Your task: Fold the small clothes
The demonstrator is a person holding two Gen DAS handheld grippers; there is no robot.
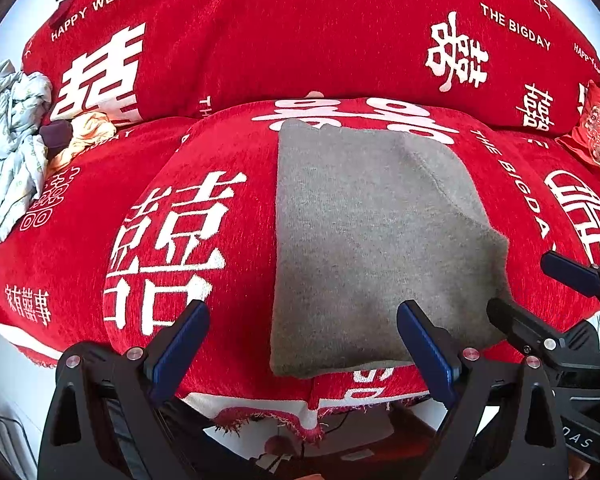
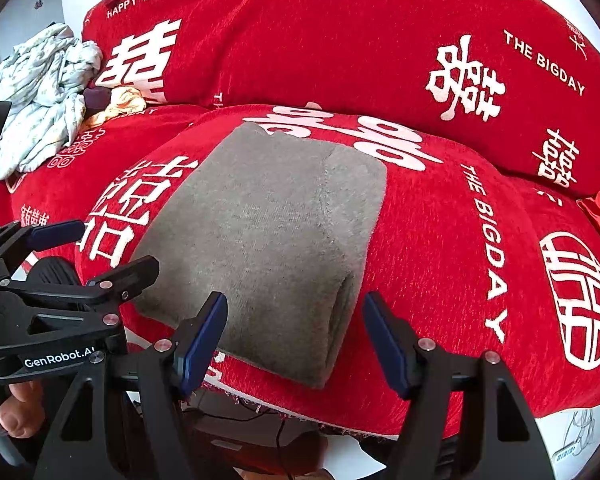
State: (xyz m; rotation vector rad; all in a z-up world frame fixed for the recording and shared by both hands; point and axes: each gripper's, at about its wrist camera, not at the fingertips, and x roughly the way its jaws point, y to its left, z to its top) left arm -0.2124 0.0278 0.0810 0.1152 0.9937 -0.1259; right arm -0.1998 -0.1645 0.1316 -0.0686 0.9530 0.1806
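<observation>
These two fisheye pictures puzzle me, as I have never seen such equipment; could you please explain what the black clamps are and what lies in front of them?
No robot here: a person carries a two-finger gripper in each hand, with a camera on each looking along its fingers. One picture comes from the left gripper, the other from the right gripper; each also shows its neighbour at the edge. Both stand open and hold nothing. In front lies a folded grey garment on a sofa under a red cover with white lettering. At the far left is a heap of crumpled clothes, not yet folded. A thumb shows at the lower left of the right view.
</observation>
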